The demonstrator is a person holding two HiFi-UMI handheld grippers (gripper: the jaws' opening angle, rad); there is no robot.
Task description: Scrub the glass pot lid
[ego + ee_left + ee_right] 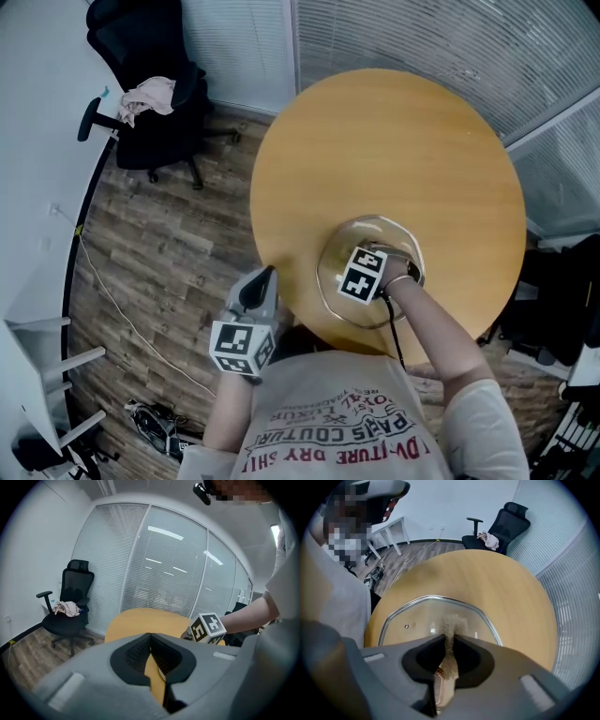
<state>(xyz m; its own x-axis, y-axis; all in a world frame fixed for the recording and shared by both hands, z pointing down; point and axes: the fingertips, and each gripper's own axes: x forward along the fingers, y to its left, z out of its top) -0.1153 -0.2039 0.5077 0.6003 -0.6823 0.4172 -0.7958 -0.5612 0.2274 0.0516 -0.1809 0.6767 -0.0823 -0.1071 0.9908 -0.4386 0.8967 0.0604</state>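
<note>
1. Near the 6 o'clock edge of the counter [375, 131], could skid off: lies loose there, the glass pot lid [417, 613], pinned by nothing against a push from the brush [451, 622]
2. Clamped tight on that brush's handle, the right tool [449, 638], bristles down on the glass
3. Held off the counter at 8 o'clock, the left tool [150, 635], closed on nothing, so bracing nothing
4. Looks clear, steel-rimmed, with one small vent hole
</note>
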